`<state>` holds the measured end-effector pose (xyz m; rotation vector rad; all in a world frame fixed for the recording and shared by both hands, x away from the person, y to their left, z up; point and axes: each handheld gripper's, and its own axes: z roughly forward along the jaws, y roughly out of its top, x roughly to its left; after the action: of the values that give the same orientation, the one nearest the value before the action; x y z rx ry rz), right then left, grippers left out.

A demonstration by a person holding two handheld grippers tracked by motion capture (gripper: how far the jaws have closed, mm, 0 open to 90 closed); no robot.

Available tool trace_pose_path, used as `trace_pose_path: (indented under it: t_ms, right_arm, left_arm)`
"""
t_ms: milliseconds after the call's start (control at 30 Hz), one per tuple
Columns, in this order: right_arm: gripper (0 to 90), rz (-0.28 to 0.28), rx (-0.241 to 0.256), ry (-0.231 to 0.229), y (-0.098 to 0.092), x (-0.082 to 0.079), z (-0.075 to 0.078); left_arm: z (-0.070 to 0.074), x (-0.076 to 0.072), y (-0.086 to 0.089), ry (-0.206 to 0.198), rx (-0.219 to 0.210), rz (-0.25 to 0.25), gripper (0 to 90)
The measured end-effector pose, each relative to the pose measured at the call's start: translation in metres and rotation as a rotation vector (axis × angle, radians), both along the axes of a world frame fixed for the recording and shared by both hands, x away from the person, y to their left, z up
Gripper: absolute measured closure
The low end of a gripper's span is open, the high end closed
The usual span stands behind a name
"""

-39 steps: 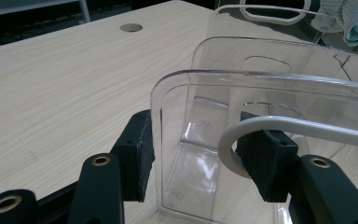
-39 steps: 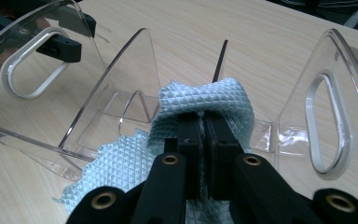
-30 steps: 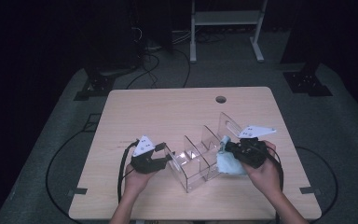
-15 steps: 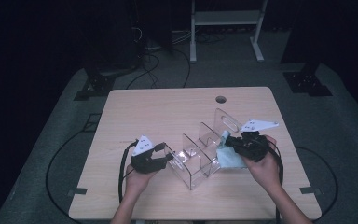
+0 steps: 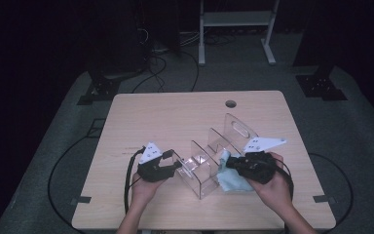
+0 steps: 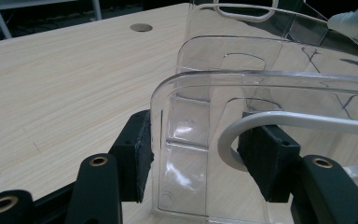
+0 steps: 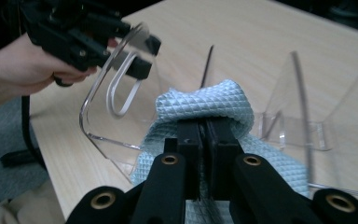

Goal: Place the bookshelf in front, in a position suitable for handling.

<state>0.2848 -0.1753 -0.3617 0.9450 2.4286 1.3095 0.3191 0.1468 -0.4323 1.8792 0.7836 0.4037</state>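
A clear acrylic rack (image 5: 237, 129) with several upright dividers stands on the wooden table (image 5: 175, 117). My left gripper (image 5: 175, 163) is shut on the rack's near end panel (image 6: 261, 60). One pad (image 6: 137, 154) presses the panel's outer edge and the other sits in its handle cutout. My right gripper (image 7: 205, 135) is shut on a light blue quilted cloth (image 7: 205, 105), bunched over its jaws at the rack's side. In the high view the cloth (image 5: 231, 183) lies partly on the table beside the rack, under the right gripper (image 5: 231, 163). The right gripper view shows the left gripper (image 7: 147, 56) farther off on the panel.
A round cable hole (image 5: 231, 104) sits near the table's far edge. A black cable (image 5: 129, 180) trails from the left gripper over the front edge. Beyond the table stand a white frame (image 5: 233, 19) and dark stands on grey floor.
My right gripper has shifted slightly left and toward me with the cloth. The left gripper has stayed on the end panel.
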Motion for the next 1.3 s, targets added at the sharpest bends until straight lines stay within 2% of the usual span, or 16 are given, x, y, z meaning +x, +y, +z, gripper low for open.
trace_pose_path:
  t_ms: [67,200,567,667,867,967,1067,1300]
  right_arm:
    - [85.7,0.007,-0.026,0.013,0.006,0.002,-0.007]
    - [85.7,0.012,-0.039,0.031,0.015,0.010,-0.014]
    - [85.7,-0.003,-0.022,0.051,0.029,0.032,-0.011]
    - [85.7,-0.004,-0.024,0.051,0.026,0.029,-0.011]
    - [85.7,0.005,-0.046,0.050,0.013,0.012,-0.012]
    - [85.7,0.001,-0.055,0.051,0.013,0.012,-0.010]
    - [85.7,0.001,-0.062,0.053,0.017,0.016,-0.009]
    - [85.7,-0.001,-0.076,0.069,0.039,0.041,-0.005]
  left_arm:
    - [0.000,0.000,-0.001,-0.002,0.000,-0.002,45.8]
    - [0.000,0.000,-0.001,-0.006,0.001,-0.003,45.9]
    - [0.000,0.000,-0.001,-0.005,-0.005,0.001,46.1]
    - [0.000,0.000,0.000,-0.003,-0.005,0.002,46.1]
    - [0.000,0.000,-0.001,-0.006,0.002,-0.002,46.1]
    - [0.000,-0.001,-0.002,-0.008,0.004,-0.004,46.1]
    - [0.000,-0.001,-0.002,-0.009,0.006,-0.007,46.1]
    - [0.000,-0.001,-0.002,-0.012,0.005,-0.013,46.2]
